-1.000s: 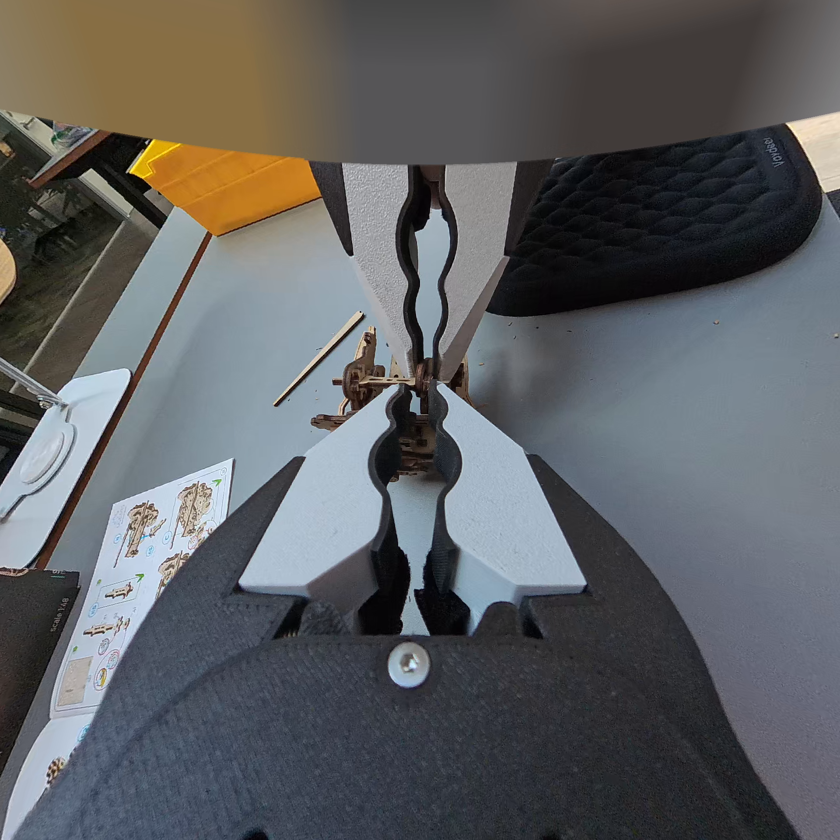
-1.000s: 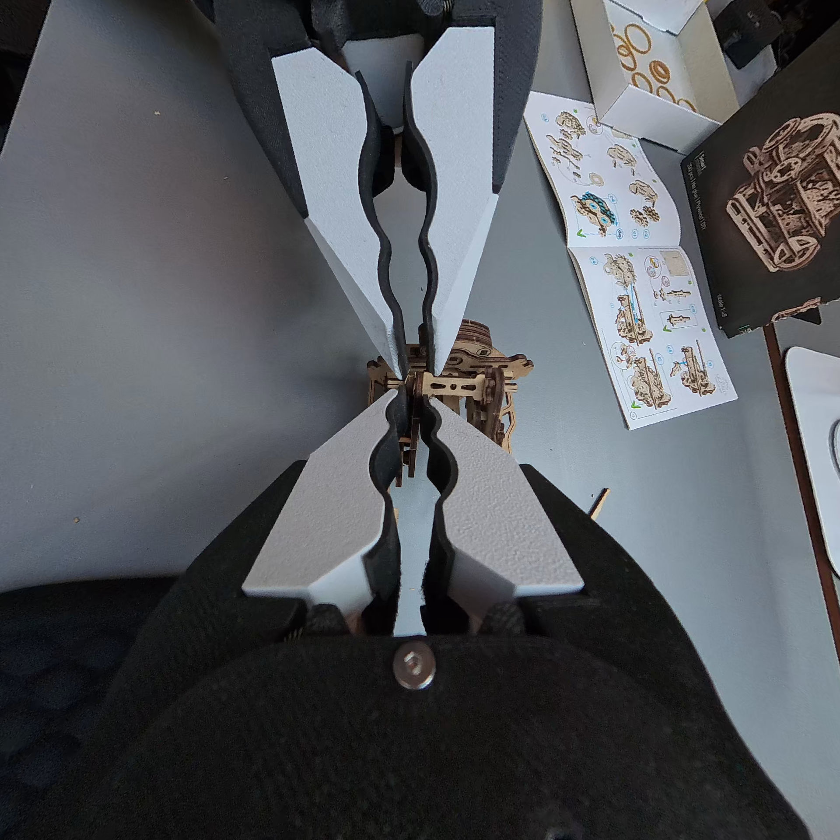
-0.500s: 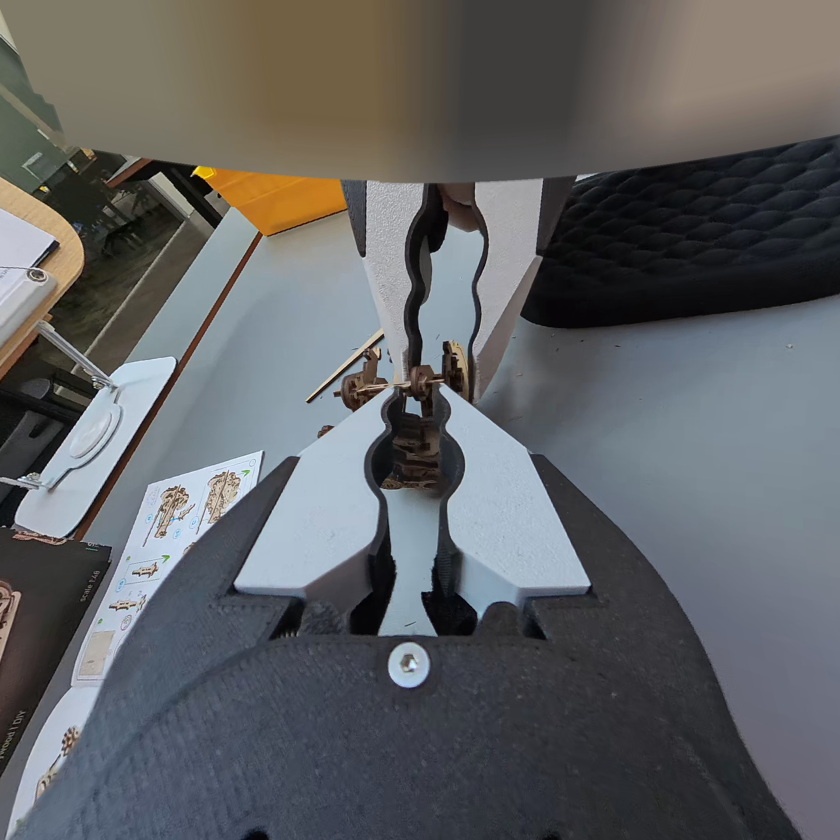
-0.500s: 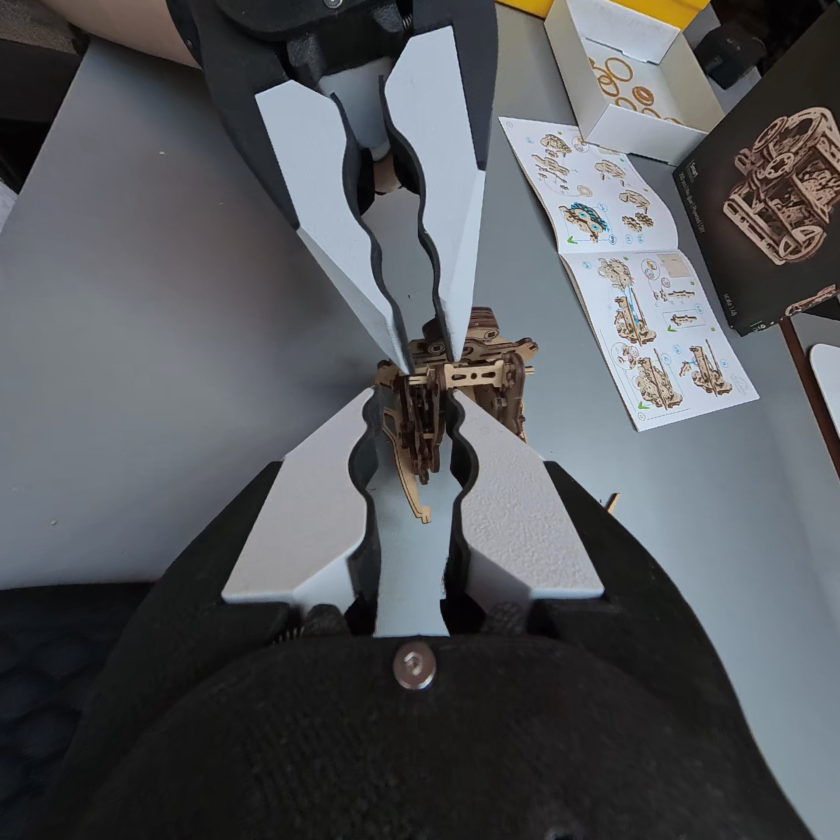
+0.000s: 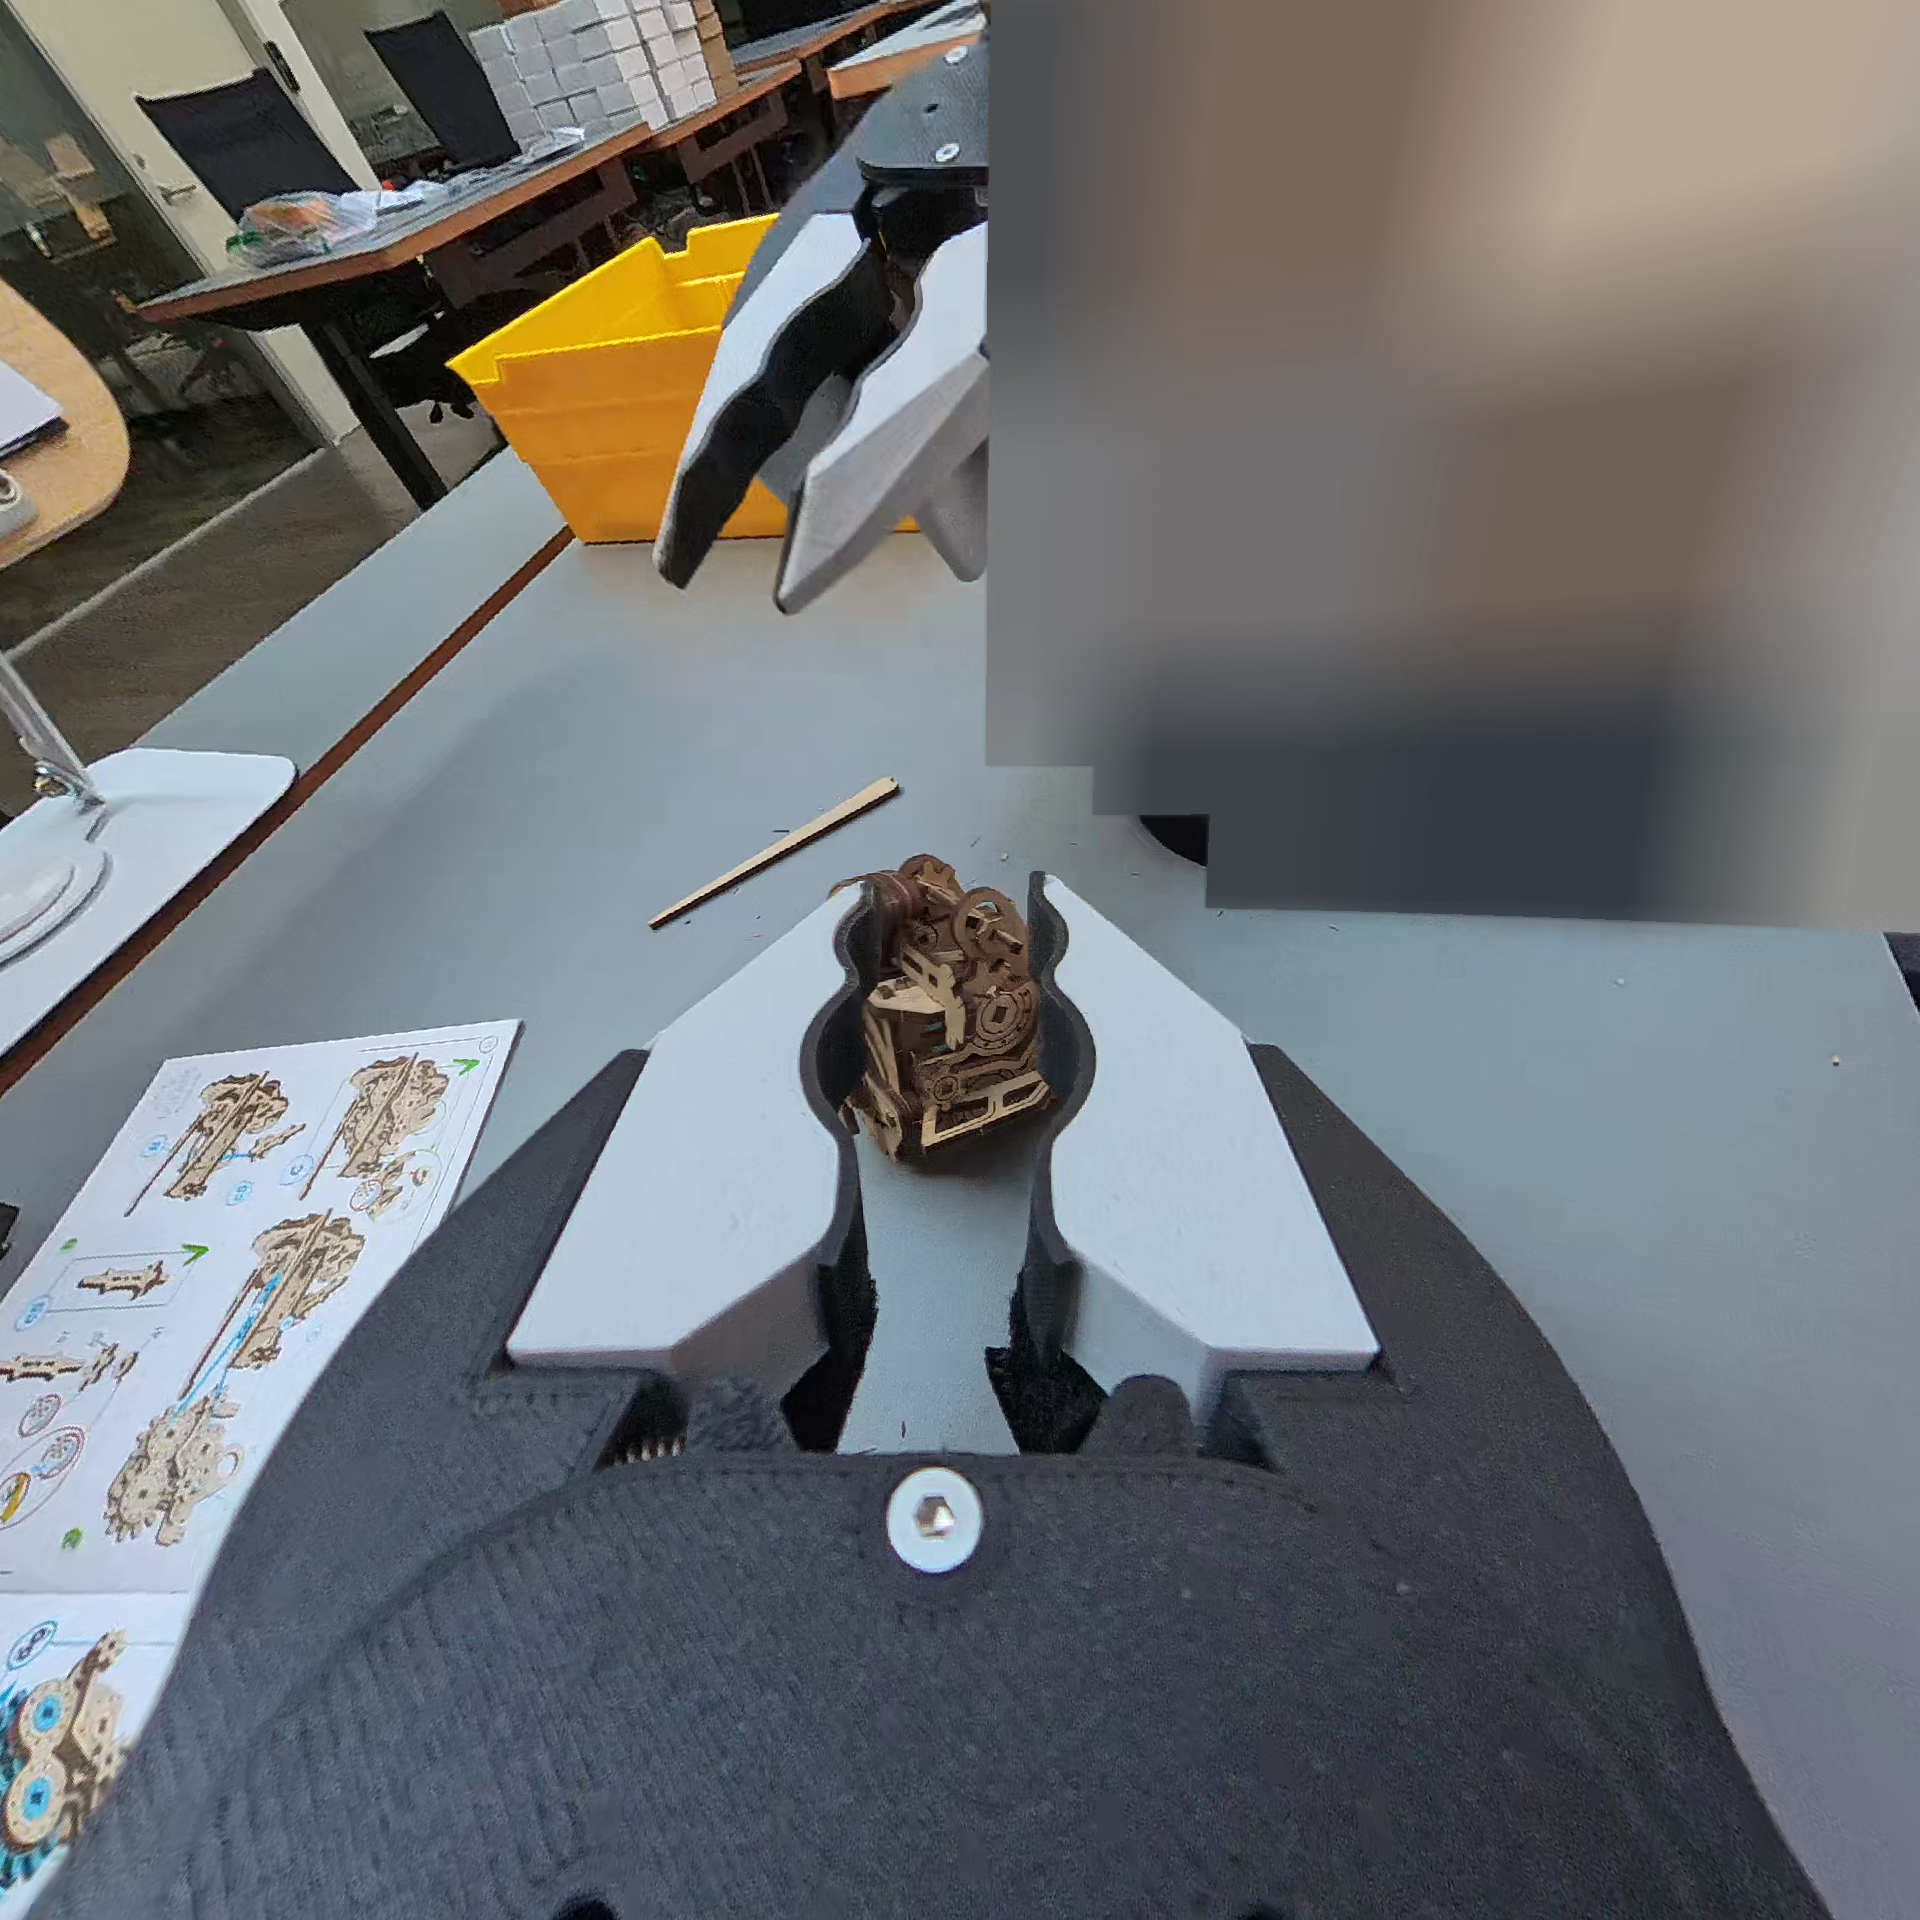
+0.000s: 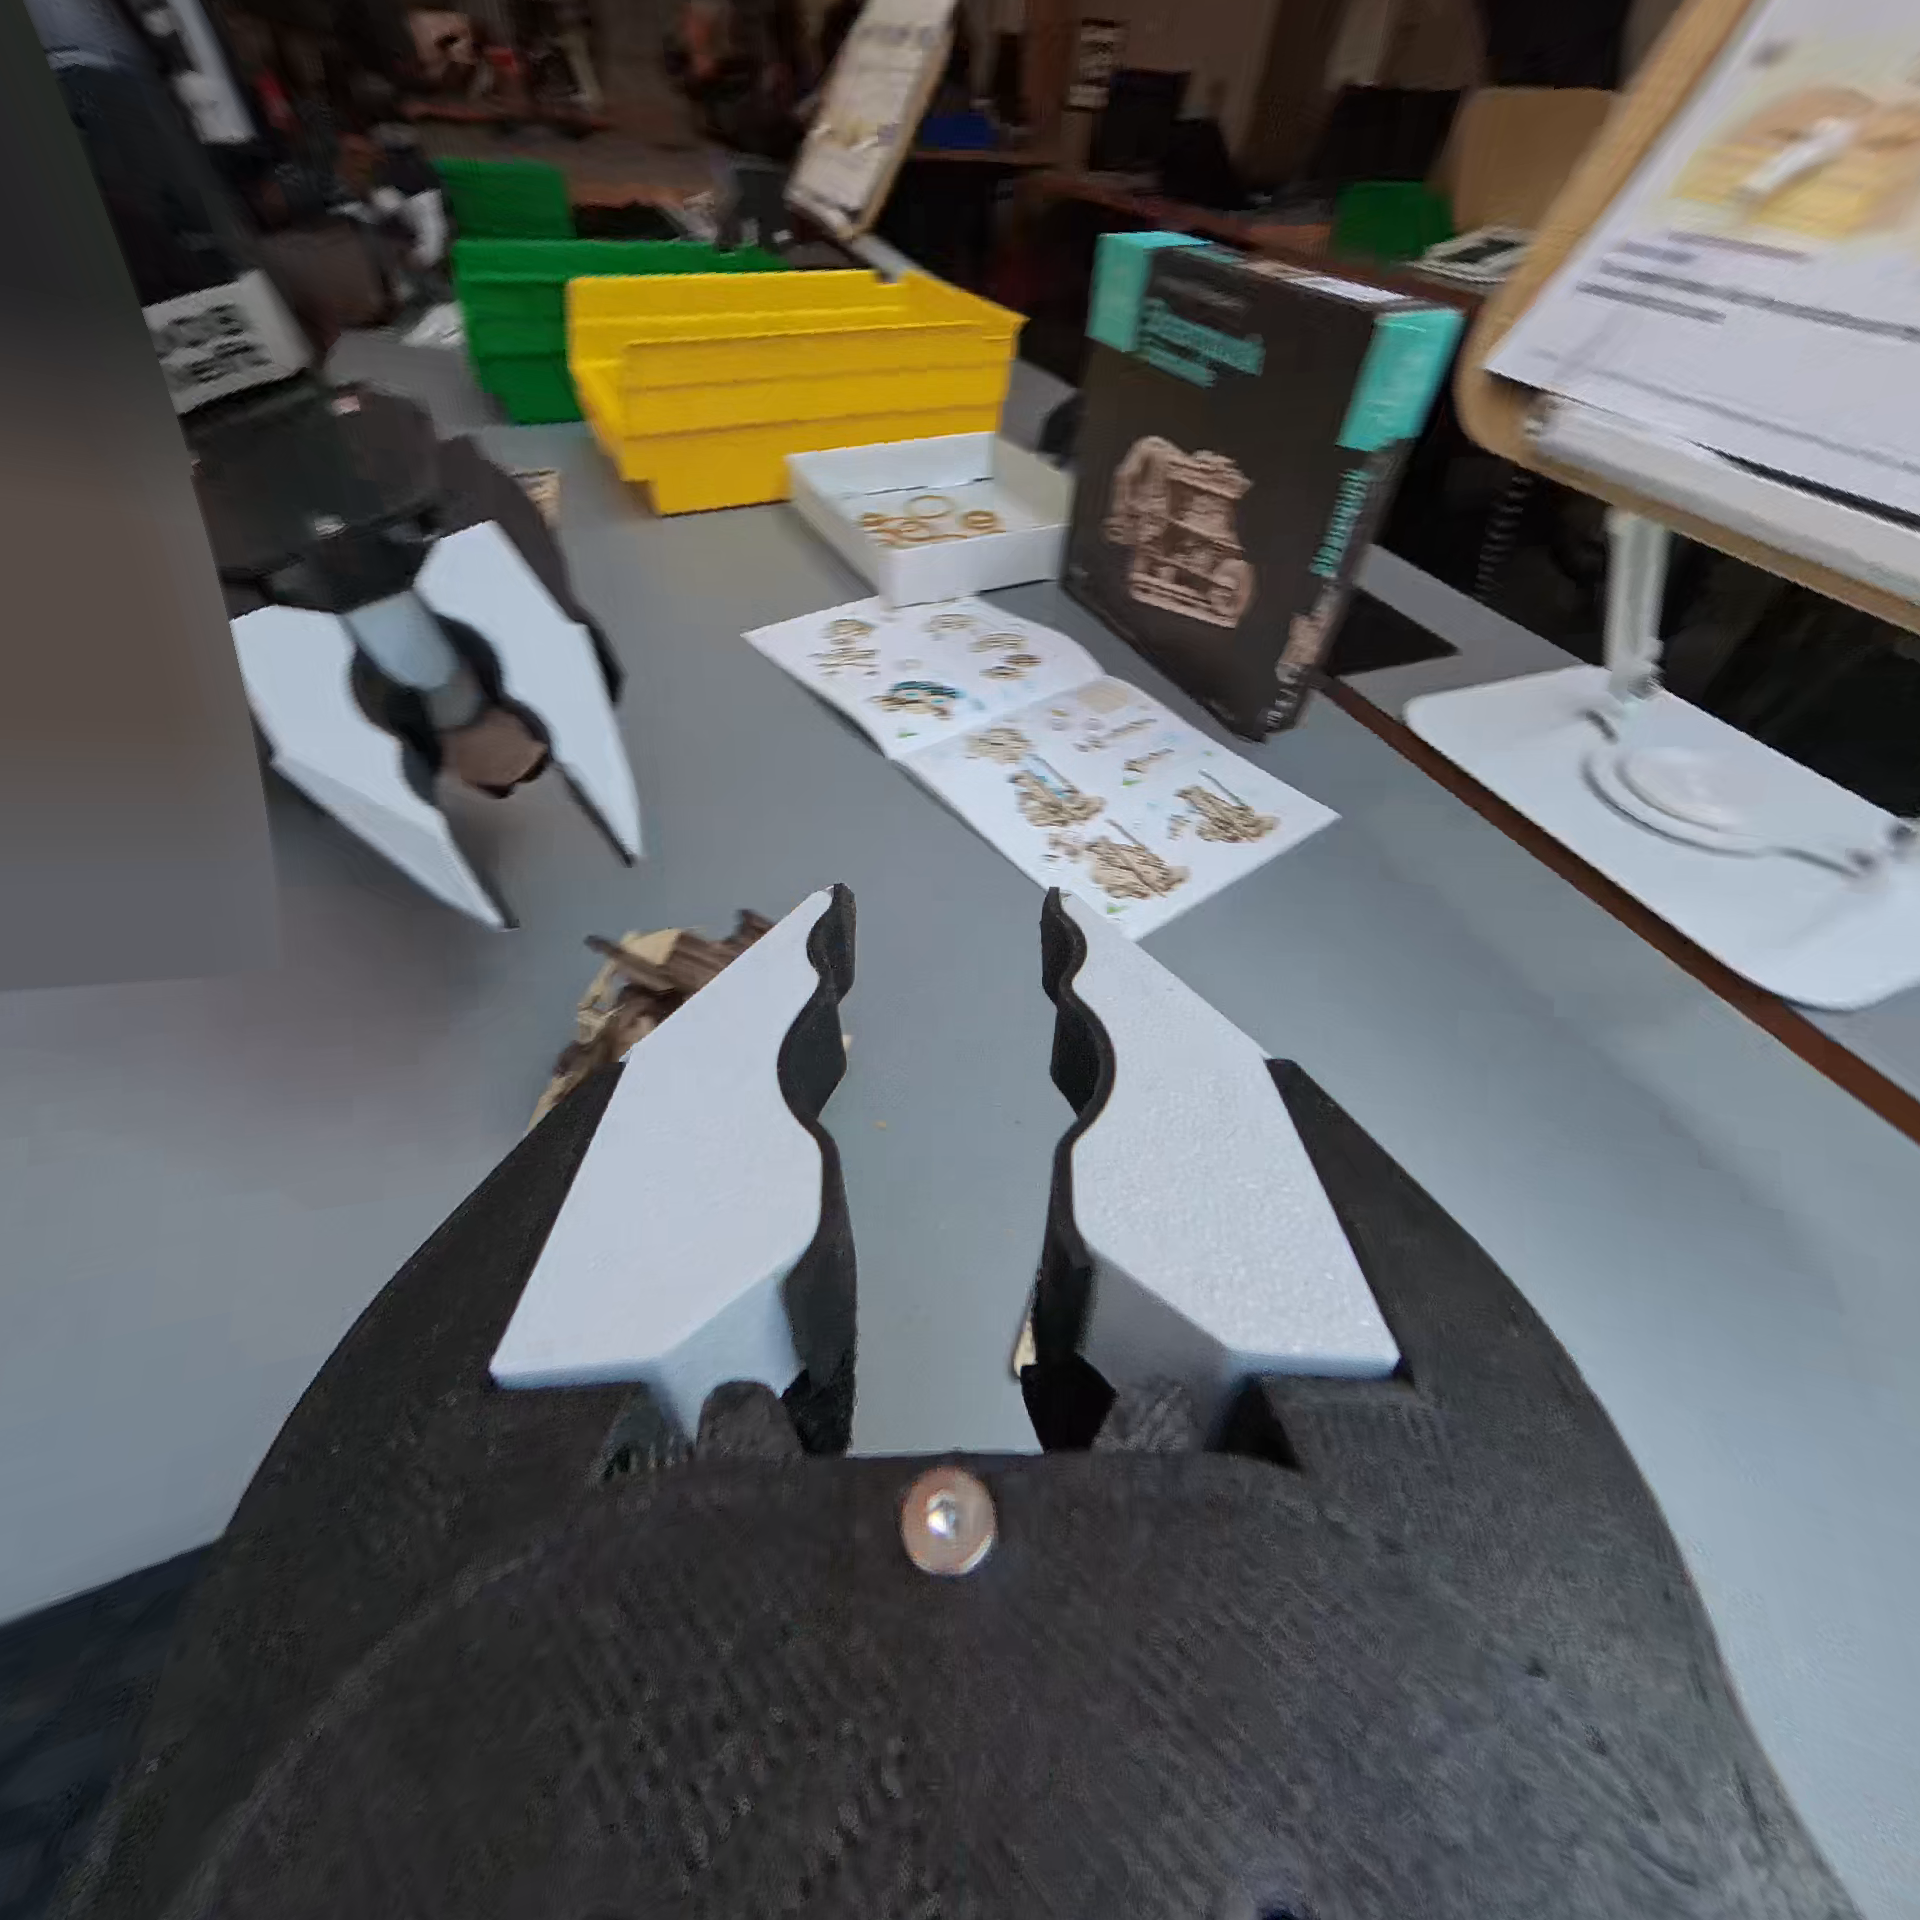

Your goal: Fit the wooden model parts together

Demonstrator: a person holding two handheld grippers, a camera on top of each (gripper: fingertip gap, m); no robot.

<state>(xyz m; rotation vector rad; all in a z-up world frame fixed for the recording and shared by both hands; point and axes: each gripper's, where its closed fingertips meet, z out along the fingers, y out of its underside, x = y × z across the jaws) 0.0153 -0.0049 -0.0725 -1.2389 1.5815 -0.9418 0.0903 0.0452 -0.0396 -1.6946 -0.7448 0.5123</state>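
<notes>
The small wooden model (image 5: 945, 1029) stands on the grey table (image 5: 1455, 1143). My left gripper (image 5: 945, 894) is open and hangs above it, so the model shows in the gap between the fingers without being held. In the right wrist view the left gripper (image 6: 566, 883) is raised with nothing between its tips. There the model (image 6: 634, 987) lies on the table, partly hidden behind my right finger. My right gripper (image 6: 945, 904) is open and empty, to the right of the model. In the left wrist view it (image 5: 738, 587) is lifted well above the table.
A thin wooden stick (image 5: 774, 852) lies just beyond the model. An instruction sheet (image 6: 1039, 769), a white box of wooden rings (image 6: 935, 520), a black kit box (image 6: 1226, 499), yellow bins (image 6: 790, 384) and green bins (image 6: 520, 312) stand farther off. A white lamp base (image 6: 1662, 831) is at the table edge.
Both grippers were shut tip to tip on the model. They have opened, let go, and pulled up and apart. The model now rests alone on the table.
</notes>
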